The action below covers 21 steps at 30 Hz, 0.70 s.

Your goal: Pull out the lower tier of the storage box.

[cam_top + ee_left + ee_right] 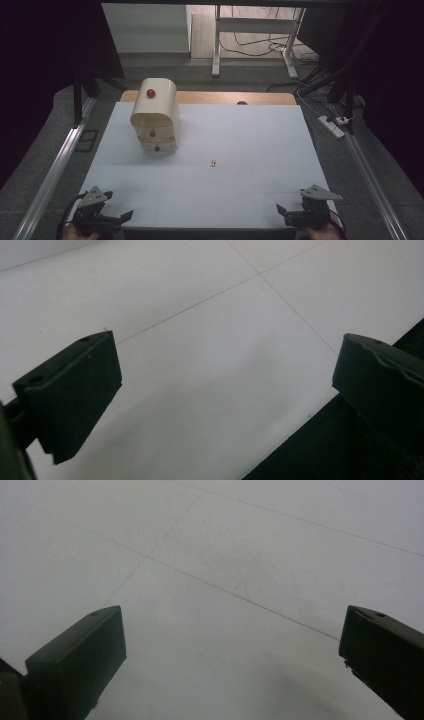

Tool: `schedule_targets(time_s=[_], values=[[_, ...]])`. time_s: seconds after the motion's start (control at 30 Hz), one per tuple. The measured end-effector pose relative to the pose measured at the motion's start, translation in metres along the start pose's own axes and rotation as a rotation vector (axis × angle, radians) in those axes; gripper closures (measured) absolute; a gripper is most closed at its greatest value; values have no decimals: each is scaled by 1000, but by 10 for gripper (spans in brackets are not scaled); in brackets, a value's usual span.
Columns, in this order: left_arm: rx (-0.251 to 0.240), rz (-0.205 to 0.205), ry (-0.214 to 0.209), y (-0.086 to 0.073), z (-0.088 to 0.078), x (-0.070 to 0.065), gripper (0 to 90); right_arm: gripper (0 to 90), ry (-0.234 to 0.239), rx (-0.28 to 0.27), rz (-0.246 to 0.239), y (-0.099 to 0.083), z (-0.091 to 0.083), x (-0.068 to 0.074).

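Left gripper (119, 218) – jaws spread wide, empty, right gripper (286, 212) likewise, above white table (240, 135)

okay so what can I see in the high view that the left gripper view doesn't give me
The high view alone gives the rounded wooden drawer box with its red knobs, a small cube near mid-table, the right hand-held gripper, and the floor with a table frame beyond. The left gripper view alone gives a close look along its own wide-open jaws. Both share the left hand-held gripper and the white table top.
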<state>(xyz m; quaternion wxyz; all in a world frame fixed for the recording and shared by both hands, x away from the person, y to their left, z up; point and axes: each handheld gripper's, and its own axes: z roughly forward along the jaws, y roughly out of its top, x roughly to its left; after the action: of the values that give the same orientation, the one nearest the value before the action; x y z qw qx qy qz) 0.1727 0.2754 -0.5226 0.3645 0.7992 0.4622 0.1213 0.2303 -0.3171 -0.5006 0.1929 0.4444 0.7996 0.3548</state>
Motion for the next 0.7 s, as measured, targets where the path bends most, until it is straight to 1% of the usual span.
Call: schedule_targets(time_s=[0.07,0.3,0.53,0.6,0.7], values=[[2,3,-1,0,0,0,0,0,1,0,1,0,0,0],[-5,-3,-6,0,0,1,0,0,30,-3,1,0,0,-1],[-1,-4,-12,0,0,1,0,0,24,-7,13,0,0,-2],[0,-4,-12,0,0,1,0,0,31,-3,6,0,0,-2],[-1,-10,-23,0,0,2,0,0,31,5,-6,0,1,-1]])
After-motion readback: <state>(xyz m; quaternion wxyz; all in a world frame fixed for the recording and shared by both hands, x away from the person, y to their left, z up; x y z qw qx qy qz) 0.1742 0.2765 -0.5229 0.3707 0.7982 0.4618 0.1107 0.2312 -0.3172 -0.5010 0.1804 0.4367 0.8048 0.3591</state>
